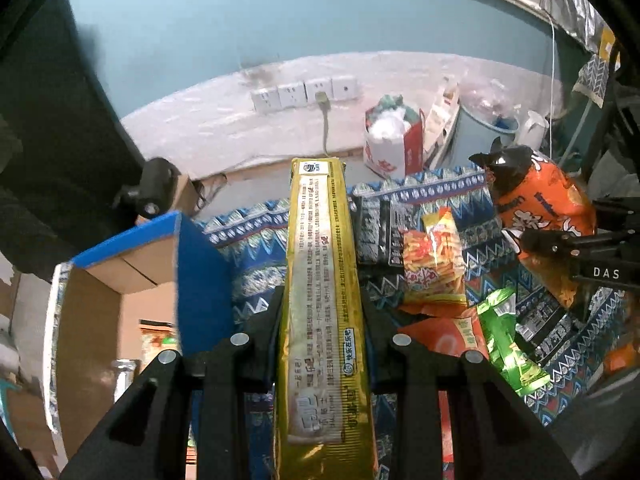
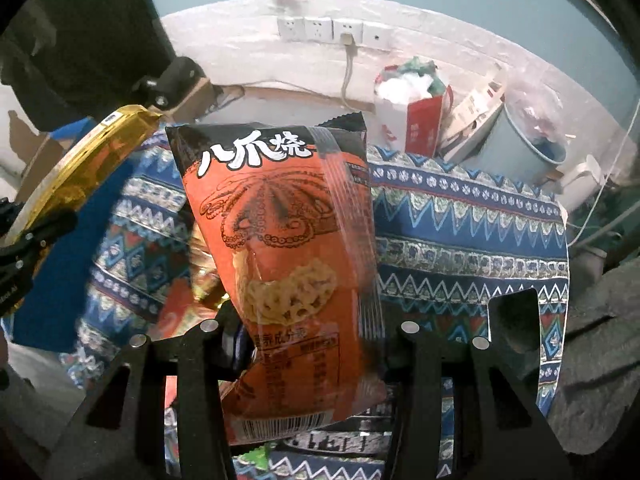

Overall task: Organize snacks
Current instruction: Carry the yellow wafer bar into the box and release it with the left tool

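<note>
My left gripper [image 1: 320, 300] is shut on a long gold biscuit pack [image 1: 320, 264] that stands up between its fingers, just right of an open blue cardboard box [image 1: 196, 264]. My right gripper [image 2: 308, 320] is shut on an orange and black octopus snack bag [image 2: 280, 224] and holds it upright above the table. In the left wrist view the same orange bag [image 1: 548, 208] and the right gripper [image 1: 532, 240] show at the right. In the right wrist view the gold pack [image 2: 80, 164] shows at the left edge.
A patterned blue cloth [image 2: 460, 220] covers the table. Loose snacks lie on it: a black pack [image 1: 376, 224], a red-yellow chips bag [image 1: 432, 264], a green pack [image 1: 508, 340]. Behind are wall sockets [image 1: 304, 94], a red-white bag [image 1: 396, 140] and a bin [image 2: 528, 148].
</note>
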`<control>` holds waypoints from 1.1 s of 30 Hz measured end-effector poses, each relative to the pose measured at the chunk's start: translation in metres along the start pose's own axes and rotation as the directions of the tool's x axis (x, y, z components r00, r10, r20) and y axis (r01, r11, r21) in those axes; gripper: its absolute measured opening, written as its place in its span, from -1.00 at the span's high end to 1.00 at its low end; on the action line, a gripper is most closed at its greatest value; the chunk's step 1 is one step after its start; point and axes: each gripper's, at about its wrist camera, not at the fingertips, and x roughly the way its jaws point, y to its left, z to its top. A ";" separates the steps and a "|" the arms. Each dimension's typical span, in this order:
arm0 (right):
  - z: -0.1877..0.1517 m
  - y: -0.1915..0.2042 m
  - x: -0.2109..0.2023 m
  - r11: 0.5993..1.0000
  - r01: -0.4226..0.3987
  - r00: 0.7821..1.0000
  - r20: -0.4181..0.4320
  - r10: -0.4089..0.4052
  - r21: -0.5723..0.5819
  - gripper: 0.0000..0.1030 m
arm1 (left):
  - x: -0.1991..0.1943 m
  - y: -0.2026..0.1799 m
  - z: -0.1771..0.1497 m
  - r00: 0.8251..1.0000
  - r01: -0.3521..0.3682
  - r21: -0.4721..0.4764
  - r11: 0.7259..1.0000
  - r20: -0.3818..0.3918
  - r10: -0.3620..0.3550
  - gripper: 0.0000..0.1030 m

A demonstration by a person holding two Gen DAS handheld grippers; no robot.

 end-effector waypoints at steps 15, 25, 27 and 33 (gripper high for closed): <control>0.009 0.025 -0.054 0.997 -0.073 0.992 0.105 0.074 -0.021 0.12 | -0.066 0.030 0.000 0.992 -0.013 -0.062 0.998 0.125 0.021 0.38; 0.017 0.056 -0.069 0.991 -0.115 0.982 0.140 0.124 -0.072 0.12 | -0.083 0.052 -0.010 0.987 -0.039 -0.093 0.995 0.153 0.053 0.38; 0.019 0.062 -0.070 0.989 -0.123 0.981 0.142 0.133 -0.081 0.12 | -0.085 0.057 -0.012 0.986 -0.046 -0.099 0.994 0.154 0.061 0.38; 0.027 0.083 -0.065 0.983 -0.151 0.978 0.128 0.164 -0.108 0.12 | -0.087 0.076 -0.023 0.986 -0.068 -0.129 0.989 0.144 0.087 0.38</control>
